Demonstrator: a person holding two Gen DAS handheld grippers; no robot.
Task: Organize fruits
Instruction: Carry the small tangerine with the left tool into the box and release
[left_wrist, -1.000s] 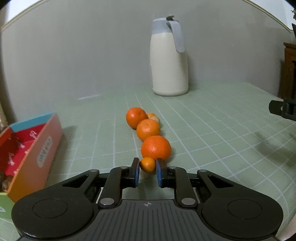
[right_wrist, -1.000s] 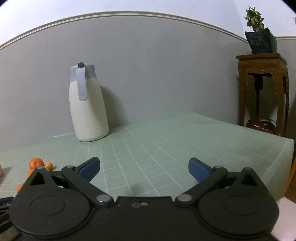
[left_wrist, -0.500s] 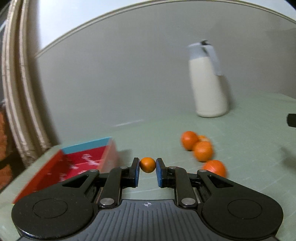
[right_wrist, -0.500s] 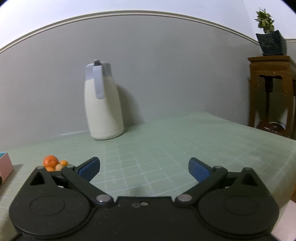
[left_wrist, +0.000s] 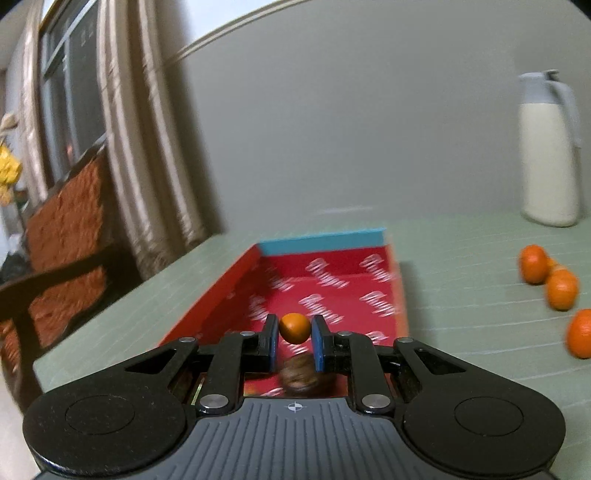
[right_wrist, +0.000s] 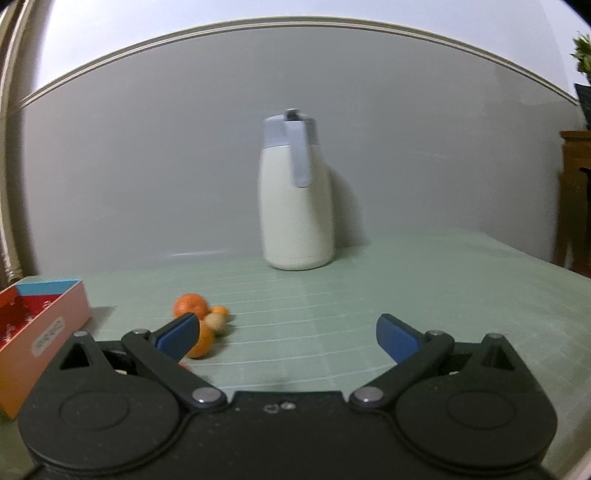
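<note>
My left gripper (left_wrist: 294, 341) is shut on a small orange fruit (left_wrist: 294, 327) and holds it above the open red box (left_wrist: 236, 299) with a blue far wall. A brown round thing (left_wrist: 301, 374) lies in the box below the fingers. Three larger oranges (left_wrist: 533, 264) lie in a row on the table at the right. My right gripper (right_wrist: 286, 336) is open and empty above the table, with the oranges (right_wrist: 191, 304) and a pale small fruit (right_wrist: 216, 323) by its left finger. The box also shows in the right wrist view (right_wrist: 48, 317).
A white jug with a grey-blue lid (right_wrist: 293, 199) stands at the back by the grey wall; it also shows in the left wrist view (left_wrist: 550, 155). The green checked tablecloth (right_wrist: 406, 288) covers the table. A chair (left_wrist: 62, 236) and curtains stand left of the table.
My left gripper has carried the small orange fruit left, from the row of oranges to above the red box. My right gripper's view has swung left; its jaws stay open.
</note>
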